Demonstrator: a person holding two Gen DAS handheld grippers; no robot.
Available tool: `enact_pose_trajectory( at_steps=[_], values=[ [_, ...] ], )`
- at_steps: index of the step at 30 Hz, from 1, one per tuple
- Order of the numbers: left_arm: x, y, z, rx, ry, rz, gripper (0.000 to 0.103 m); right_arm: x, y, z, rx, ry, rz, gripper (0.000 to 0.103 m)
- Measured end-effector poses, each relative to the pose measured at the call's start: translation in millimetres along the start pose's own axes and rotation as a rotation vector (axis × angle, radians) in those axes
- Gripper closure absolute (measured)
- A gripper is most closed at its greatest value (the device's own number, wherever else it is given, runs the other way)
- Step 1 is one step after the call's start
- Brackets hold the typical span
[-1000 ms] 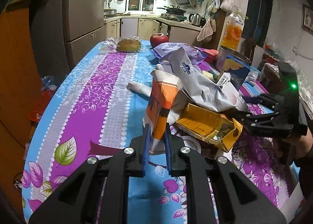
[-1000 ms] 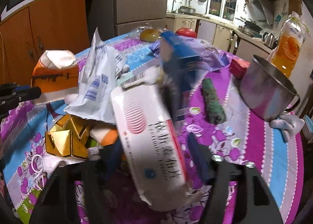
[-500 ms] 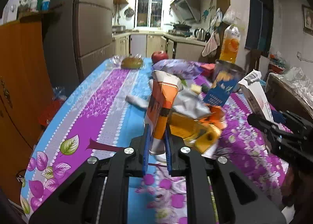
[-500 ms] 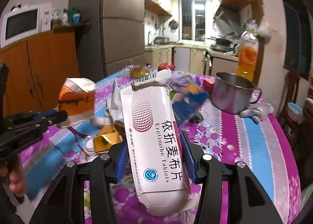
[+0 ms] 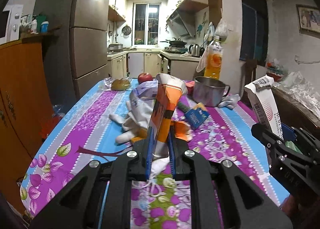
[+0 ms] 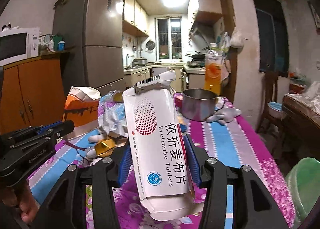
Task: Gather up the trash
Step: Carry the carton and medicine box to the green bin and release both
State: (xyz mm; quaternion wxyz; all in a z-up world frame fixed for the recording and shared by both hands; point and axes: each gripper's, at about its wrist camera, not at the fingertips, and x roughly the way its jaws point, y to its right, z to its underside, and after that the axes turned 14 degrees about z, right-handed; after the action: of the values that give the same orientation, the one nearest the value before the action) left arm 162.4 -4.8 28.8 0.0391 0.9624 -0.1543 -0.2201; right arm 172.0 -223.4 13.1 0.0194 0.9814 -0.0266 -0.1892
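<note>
My left gripper [image 5: 160, 149] is shut on an orange and white carton [image 5: 166, 109] and holds it upright above the table. My right gripper [image 6: 159, 161] is shut on a white tablet box [image 6: 158, 137] printed "Ezetimibe Tablets", also lifted off the table. The box shows at the right of the left wrist view [image 5: 264, 101]; the carton shows at the left of the right wrist view [image 6: 80, 107]. More trash lies on the table: a white crumpled bag [image 5: 138, 111], a blue packet [image 5: 196, 117], a gold box [image 6: 105, 146].
The table has a purple and blue floral cloth [image 5: 90, 121]. A steel pot [image 5: 208, 91], an orange drink bottle [image 5: 214, 63], an apple [image 5: 145, 77] and a bagged bun [image 5: 120, 84] stand at the far end. A green bin [image 6: 304, 187] is at the table's right.
Both grippers have risen and pulled back from the pile, each with its item. The blue packet that hung by the tablet box now lies on the table.
</note>
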Motion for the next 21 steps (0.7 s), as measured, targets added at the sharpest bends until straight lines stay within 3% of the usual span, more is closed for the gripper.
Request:
enact_pose_trajectory(
  at_steps=[9, 21],
  values=[
    [11, 53, -3, 0.051, -0.002, 0.088, 0.091, -35, 59, 0, 0.041, 0.013, 0.112, 0.053],
    [41, 168, -9, 0.151, -0.012, 0.277, 0.091, -77, 191, 6, 0.127, -0.007, 0.334, 0.052]
  ],
)
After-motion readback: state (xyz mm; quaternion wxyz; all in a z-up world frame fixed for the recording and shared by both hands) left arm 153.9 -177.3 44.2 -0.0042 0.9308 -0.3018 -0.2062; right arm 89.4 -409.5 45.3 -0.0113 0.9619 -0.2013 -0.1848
